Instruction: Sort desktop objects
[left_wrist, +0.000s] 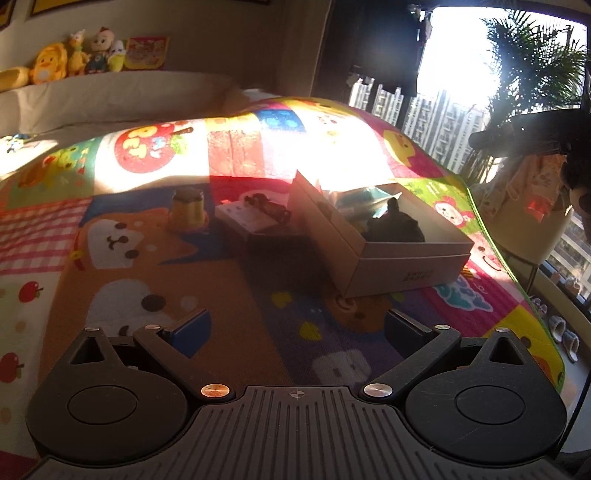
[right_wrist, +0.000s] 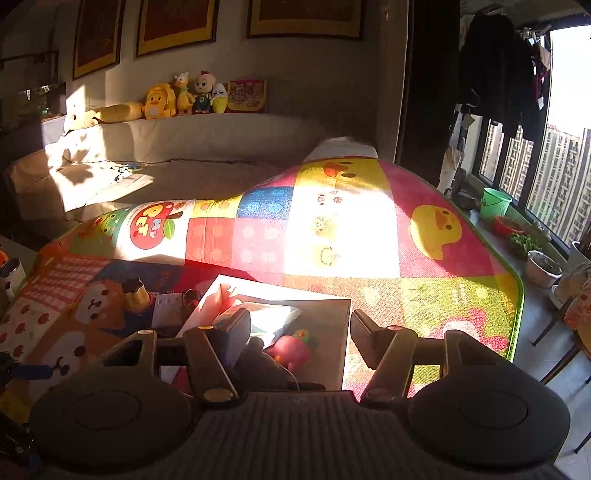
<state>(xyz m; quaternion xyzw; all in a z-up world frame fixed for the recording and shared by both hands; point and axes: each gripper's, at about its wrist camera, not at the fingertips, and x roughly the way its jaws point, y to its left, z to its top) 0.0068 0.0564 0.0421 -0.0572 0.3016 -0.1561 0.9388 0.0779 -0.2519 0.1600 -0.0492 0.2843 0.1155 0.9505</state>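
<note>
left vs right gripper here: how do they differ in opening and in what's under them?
The left gripper stands clearly wider open than the right gripper. The left gripper hangs over the bare colourful cartoon play mat, short of the open white cardboard box; the right gripper hangs directly above that box, over the pink toy inside. Shared: both are black, angled downward, with nothing between the fingers.

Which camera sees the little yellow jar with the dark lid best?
The left wrist view. There the yellow jar stands in the open on the mat, with its whole body and lid visible. The right wrist view shows the jar too, but smaller, dimmer and far off to the left side.
</note>
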